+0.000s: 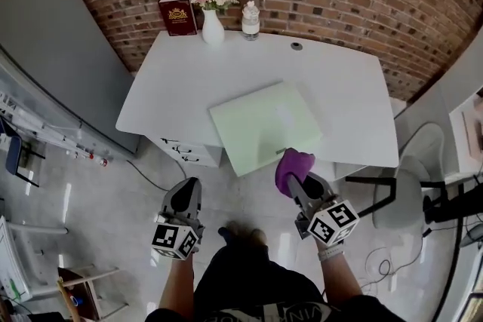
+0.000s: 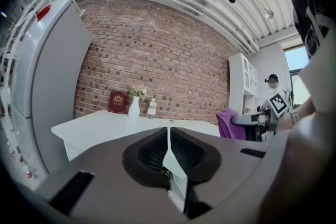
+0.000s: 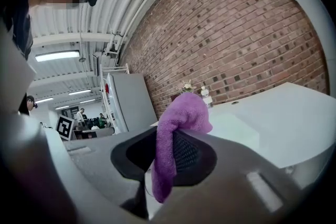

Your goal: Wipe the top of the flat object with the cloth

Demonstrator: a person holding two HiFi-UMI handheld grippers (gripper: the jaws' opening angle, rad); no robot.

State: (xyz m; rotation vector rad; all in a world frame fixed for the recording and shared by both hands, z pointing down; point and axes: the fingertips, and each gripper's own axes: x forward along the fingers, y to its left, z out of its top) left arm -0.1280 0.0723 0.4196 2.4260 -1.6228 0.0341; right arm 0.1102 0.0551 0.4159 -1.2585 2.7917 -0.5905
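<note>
A pale green flat board (image 1: 264,126) lies on the white table (image 1: 173,94), its near corner jutting over the front edge. My right gripper (image 1: 296,179) is shut on a purple cloth (image 1: 293,166), just in front of the table's near edge and short of the board. In the right gripper view the purple cloth (image 3: 173,139) hangs between the jaws, with the board (image 3: 239,131) beyond. My left gripper (image 1: 186,196) hangs over the floor to the left, shut with nothing in it; its jaws meet in the left gripper view (image 2: 168,150).
At the table's far edge stand a red book (image 1: 178,16), a white vase of flowers (image 1: 212,20) and a small bottle (image 1: 250,20). A grey cabinet (image 1: 60,56) stands at the left, a stool (image 1: 407,200) at the right, drawers (image 1: 189,151) under the table.
</note>
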